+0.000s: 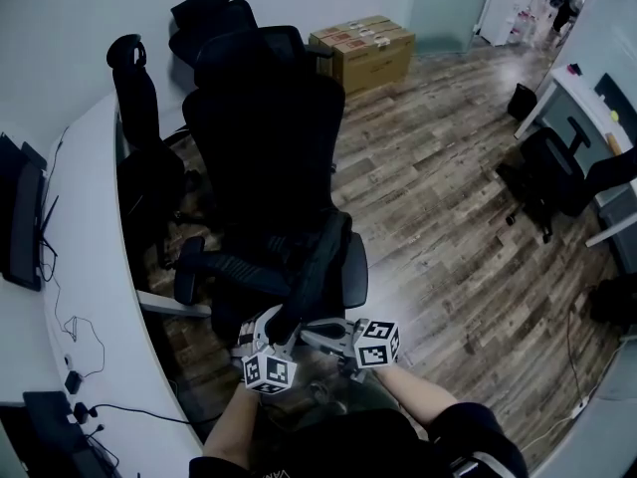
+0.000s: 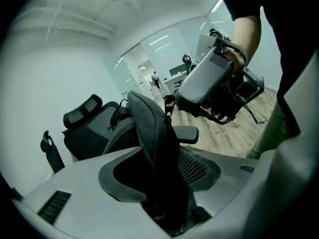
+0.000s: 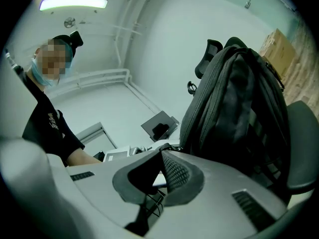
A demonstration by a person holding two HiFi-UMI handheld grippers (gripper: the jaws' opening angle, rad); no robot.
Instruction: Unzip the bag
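Observation:
A dark grey bag (image 2: 149, 133) stands upright on the seat of a black office chair (image 1: 264, 137). My left gripper (image 2: 159, 183) has its jaws wide apart with the bag's top fold between them. The fold lies against the mesh pad (image 2: 192, 166), and a dark gap shows on the other side. My right gripper (image 3: 162, 151) is shut on the small zipper pull (image 2: 168, 108) at the bag's upper edge. From its side the bag (image 3: 234, 108) rises just beyond the jaws. In the head view both grippers, left (image 1: 261, 339) and right (image 1: 326, 335), meet at the bag (image 1: 317, 277).
A curved white desk (image 1: 90, 267) with monitors and cables runs along the left. More black chairs (image 1: 144, 137) stand beside it. Cardboard boxes (image 1: 363, 48) sit at the back. Wooden floor (image 1: 448, 197) stretches to the right, towards another chair (image 1: 547, 177).

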